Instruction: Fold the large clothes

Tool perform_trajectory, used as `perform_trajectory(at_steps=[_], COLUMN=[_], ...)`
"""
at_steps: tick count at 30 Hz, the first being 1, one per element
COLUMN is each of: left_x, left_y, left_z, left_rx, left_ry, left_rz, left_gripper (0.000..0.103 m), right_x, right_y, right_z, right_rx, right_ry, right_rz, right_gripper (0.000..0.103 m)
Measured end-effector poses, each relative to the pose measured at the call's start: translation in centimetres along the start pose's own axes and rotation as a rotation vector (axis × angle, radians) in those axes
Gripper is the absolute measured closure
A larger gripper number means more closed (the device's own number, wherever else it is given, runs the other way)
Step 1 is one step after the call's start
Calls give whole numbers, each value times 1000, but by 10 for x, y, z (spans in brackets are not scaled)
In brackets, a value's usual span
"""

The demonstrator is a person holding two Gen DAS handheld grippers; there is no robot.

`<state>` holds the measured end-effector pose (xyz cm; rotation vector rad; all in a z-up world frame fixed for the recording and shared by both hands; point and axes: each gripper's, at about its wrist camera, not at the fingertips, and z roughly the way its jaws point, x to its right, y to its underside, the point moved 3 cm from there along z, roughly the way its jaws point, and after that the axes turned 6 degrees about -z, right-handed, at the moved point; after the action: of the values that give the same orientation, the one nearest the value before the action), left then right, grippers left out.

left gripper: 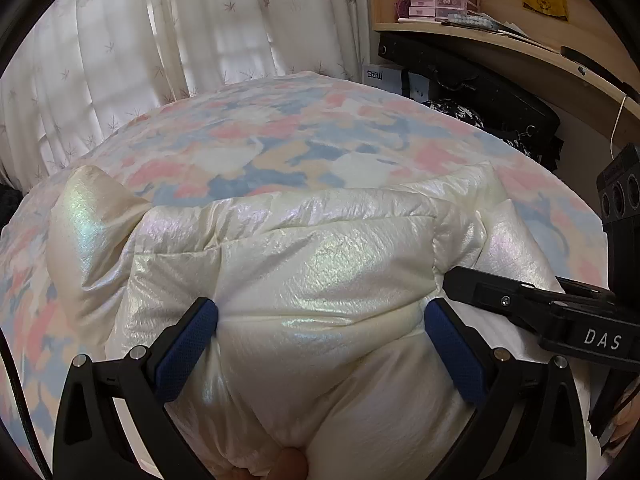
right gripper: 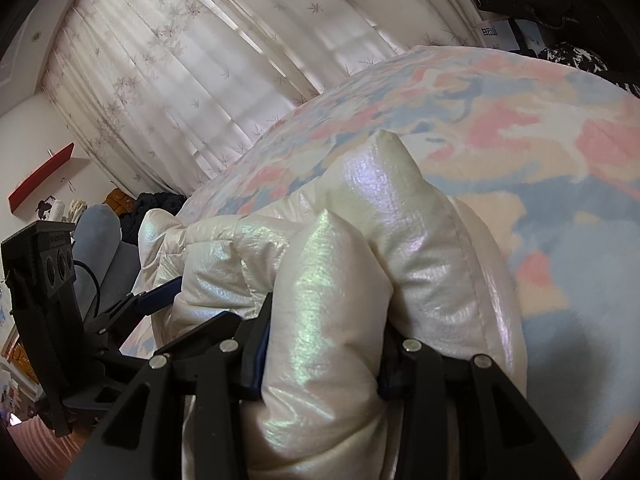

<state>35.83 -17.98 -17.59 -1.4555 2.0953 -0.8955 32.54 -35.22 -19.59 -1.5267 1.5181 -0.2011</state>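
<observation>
With each hand-held gripper, left (left gripper: 320,344) and right (right gripper: 320,344), clamped on the slick puffer jacket (left gripper: 304,264), its 10 o'clock corner could slip free.

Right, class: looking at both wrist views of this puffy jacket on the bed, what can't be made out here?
- Jacket: its near end is cut off by the bottom edge in both views.
- Right gripper, right view: its pads are sunk in a bunched fold.
- Left gripper, left view: its blue pads press the padding, but what lies beneath is hidden.
- White box by the curtain: lettering too small to read.
</observation>
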Motion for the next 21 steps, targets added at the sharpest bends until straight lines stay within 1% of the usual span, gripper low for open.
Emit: perform_trajectory(at_steps=[2,5,8,9,10,11,12,13,14,16,19,21], left_x=[1,2,-1,-3,-7,-13,-17,-23,-29,-37,-46,-50], left_y=[-1,-6,-10,-11,-12,-13,-13,-13,-15,-15,-17,-16], left_z=[-1,-6,-19,-24,-30,-36,-41,-48,-58,-75,-107,-125], left_rx=[-11,-49,-78,-87,-108,-126,-138,-149,-157,-159,-145,-137], left_ry=[-8,-19,-37,-44,-63,-74,-81,-91,-97,-107,-78,-59], left_rz=[10,19,-3,-19,-43,-71,-95,-120,-145,-165,-192,-208], left_gripper=[1,1,1,1,1,1,1,1,1,1,1,1], right_x=[-1,-9,-18,-23,-28,-31,-35,-37,-40,-44,-51,-57], right_y=[-2,-6,-11,-14,-16,-17,-20,-23,-25,-32,-43,-47], right_z=[0,-1,-6,-10,-14,-17,-24,-32,-39,-58,-85,-102], right_rx=[-8,-40,-80,-94,-109,-124,-144,-155,-160,-170,-194,-197], right_ry=[15,61,120,159,191,215,244,263,271,267,263,261], right_rz=[-10,-40,-76,-111,-139,-156,-176,-187,-190,-176,-129,-117], right_gripper=[64,61,55,47,35,29,17,11,10,8,0,0])
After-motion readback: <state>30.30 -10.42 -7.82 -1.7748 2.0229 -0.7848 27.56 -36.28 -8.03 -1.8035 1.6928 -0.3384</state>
